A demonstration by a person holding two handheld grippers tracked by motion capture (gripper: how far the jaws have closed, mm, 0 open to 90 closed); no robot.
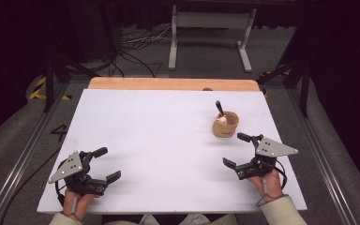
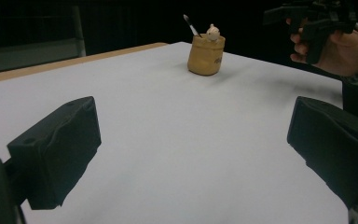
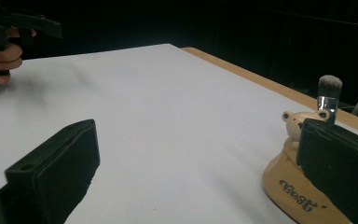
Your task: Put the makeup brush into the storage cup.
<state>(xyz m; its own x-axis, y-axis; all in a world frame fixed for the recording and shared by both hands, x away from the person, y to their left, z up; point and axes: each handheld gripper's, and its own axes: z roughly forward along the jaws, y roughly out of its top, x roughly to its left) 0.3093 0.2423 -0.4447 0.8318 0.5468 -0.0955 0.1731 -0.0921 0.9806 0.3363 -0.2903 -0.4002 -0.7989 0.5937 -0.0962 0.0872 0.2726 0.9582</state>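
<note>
Tan and soft-sided, the small pouch-like holder (image 1: 225, 125) stood in the right centre of the high view on the white table (image 1: 159, 140), with a dark-handled brush (image 1: 220, 108) and a pale bear-shaped figure (image 1: 222, 120) rising from its mouth. You held the right gripper (image 1: 237, 150) in the lower right of that frame, near the holder but not touching it, with its jaws set wide apart and empty. You held the left gripper (image 1: 107, 163) in the lower left, well apart from the holder, its jaws likewise spread with nothing between them. The step in hand appeared to be the approach, before any grasp. The next move would likely call for you to bring the right gripper forward to the holder and line its jaws up on either the brush handle or the holder wall. In the right gripper view, the near jaw covered part of the holder (image 3: 303, 191) and the lower brush (image 3: 329, 95), so the seating of the handle could not be read. The lettering on the holder was cut off and illegible. What else the holder contained could not be determined.
</note>
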